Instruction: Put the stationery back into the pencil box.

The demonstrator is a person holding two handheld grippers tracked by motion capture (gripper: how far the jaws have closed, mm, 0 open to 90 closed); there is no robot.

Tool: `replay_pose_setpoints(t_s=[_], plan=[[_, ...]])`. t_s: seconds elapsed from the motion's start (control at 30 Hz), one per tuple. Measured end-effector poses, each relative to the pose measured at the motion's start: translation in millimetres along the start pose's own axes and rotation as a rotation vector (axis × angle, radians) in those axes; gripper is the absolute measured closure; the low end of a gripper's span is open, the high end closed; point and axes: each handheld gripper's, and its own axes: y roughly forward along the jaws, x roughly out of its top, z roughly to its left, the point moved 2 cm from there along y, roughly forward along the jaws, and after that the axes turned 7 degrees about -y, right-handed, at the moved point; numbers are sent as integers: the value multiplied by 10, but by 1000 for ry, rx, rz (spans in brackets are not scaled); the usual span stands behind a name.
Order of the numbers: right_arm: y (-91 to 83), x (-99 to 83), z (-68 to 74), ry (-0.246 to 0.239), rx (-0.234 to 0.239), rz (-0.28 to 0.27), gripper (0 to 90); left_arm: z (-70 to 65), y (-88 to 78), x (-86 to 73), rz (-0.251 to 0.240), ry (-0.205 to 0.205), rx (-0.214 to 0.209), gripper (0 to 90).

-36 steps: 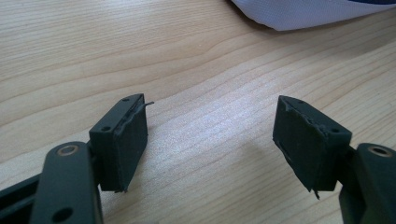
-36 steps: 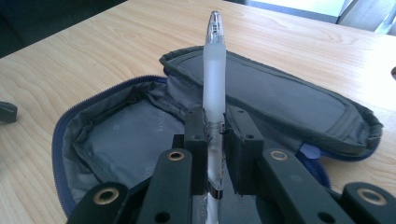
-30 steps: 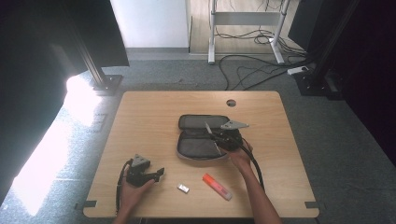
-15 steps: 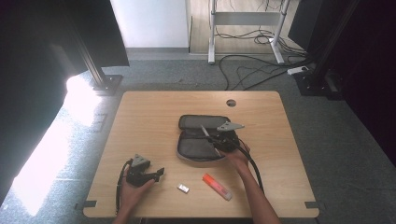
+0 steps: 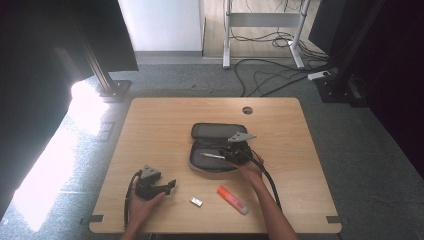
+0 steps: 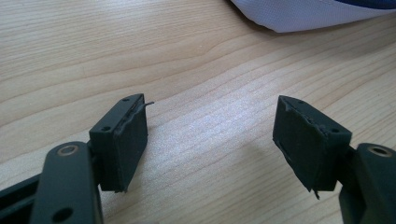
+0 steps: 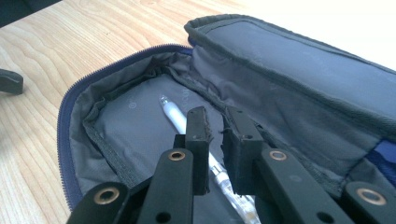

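Wooden table [image 5: 165, 125] seen from above, with an open dark pencil case [image 5: 212, 150] near its centre, lid folded back toward the far edge. Inside the case, a white pen [image 7: 180, 122] lying on the grey lining, tip toward the hinge side. Right gripper [image 5: 231, 154] held low over the case's right end by the right hand [image 5: 251, 171]; in the right gripper view, jaws nearly pressed together with a narrow gap between them, directly above the pen's barrel, possibly touching it, though contact cannot be confirmed. Left gripper [image 5: 169, 186] resting on the table near the front left corner, gripped by the left hand [image 5: 141, 205]; in the left gripper view, jaws spread wide over bare wood, nothing between them, with a white fabric edge [image 6: 308, 14] at the top of that view. Between the two hands, near the front edge: a small white eraser-like block [image 5: 196, 201] and an orange marker [image 5: 231, 199], well apart from the case, lying flat and apart from each other.
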Motion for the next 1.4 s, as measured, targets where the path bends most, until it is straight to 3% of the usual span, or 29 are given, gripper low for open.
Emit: replay_pose_setpoints(t_s=[0.33,0.67,0.9,1.4], plan=[[-56,5,-25,13,7,-24,762,3,2,2,-1,-2,-1,269],[-283,34,33,19,-7,-87,586,-3,4,2,0,5,5,270],[-458,-51,15,77,21,-142,516,-4,4,2,1,7,6,269],[-604,-261,36,78,-20,-127,458,-12,8,2,2,9,12,269]])
